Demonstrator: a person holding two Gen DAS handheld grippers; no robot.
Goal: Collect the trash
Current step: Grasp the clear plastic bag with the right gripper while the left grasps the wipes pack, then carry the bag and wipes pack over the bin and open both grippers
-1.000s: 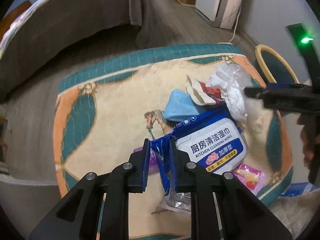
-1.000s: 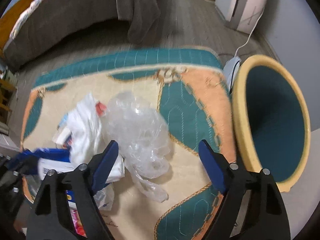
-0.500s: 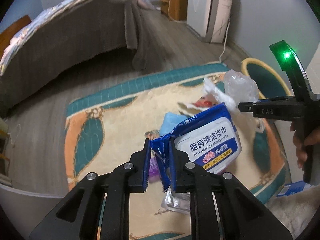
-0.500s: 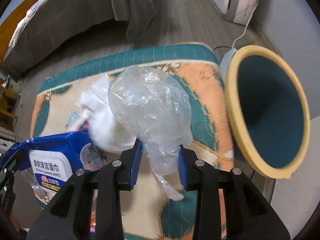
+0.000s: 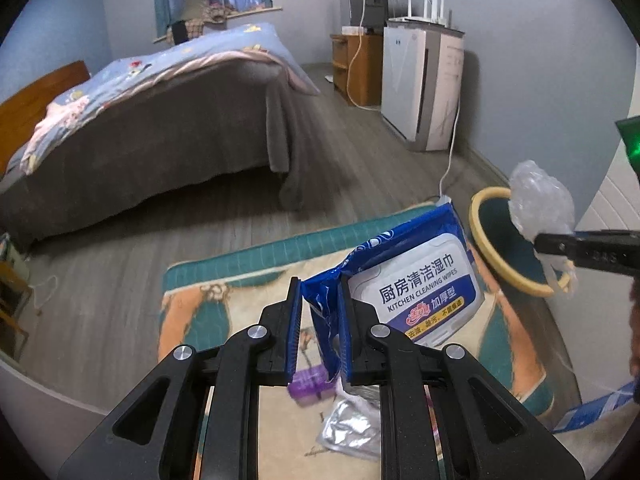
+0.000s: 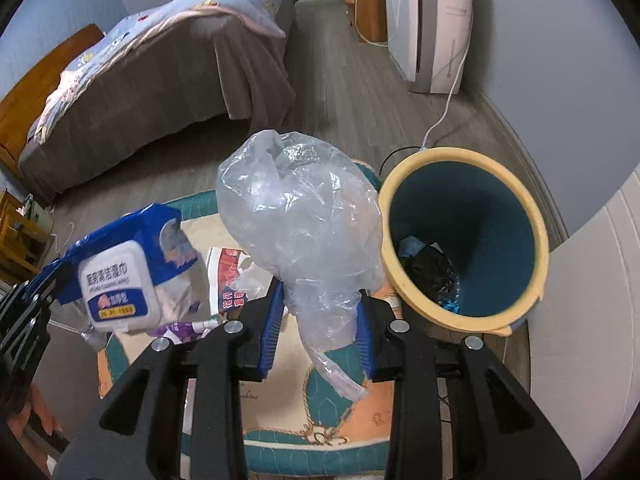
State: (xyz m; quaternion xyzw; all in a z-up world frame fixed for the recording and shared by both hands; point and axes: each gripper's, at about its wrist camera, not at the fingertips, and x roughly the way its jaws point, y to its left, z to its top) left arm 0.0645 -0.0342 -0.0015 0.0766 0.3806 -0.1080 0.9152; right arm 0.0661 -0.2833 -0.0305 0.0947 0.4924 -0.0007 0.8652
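My left gripper (image 5: 319, 307) is shut on the crumpled end of a blue and white wipes pack (image 5: 416, 280), which hangs in the air above the rug; the same wipes pack (image 6: 120, 268) shows at the left of the right wrist view. My right gripper (image 6: 320, 320) is shut on the neck of a clear plastic bag (image 6: 300, 216), held up just left of the teal bin with a yellow rim (image 6: 404, 184). That bin (image 5: 480, 236) holds dark trash at its bottom. In the left wrist view the clear bag (image 5: 540, 200) hangs over the bin's rim.
More litter lies on the patterned rug (image 5: 224, 320): a purple wrapper (image 5: 310, 384), a silver pouch (image 5: 352, 428), a red and white wrapper (image 6: 228, 276). A bed (image 5: 160, 120) stands behind, a white appliance (image 5: 420, 84) with a cable by the wall.
The right gripper closed on the clear bag and lifted it toward the bin. The left gripper rose with the wipes pack, and both views tilted up to show the room.
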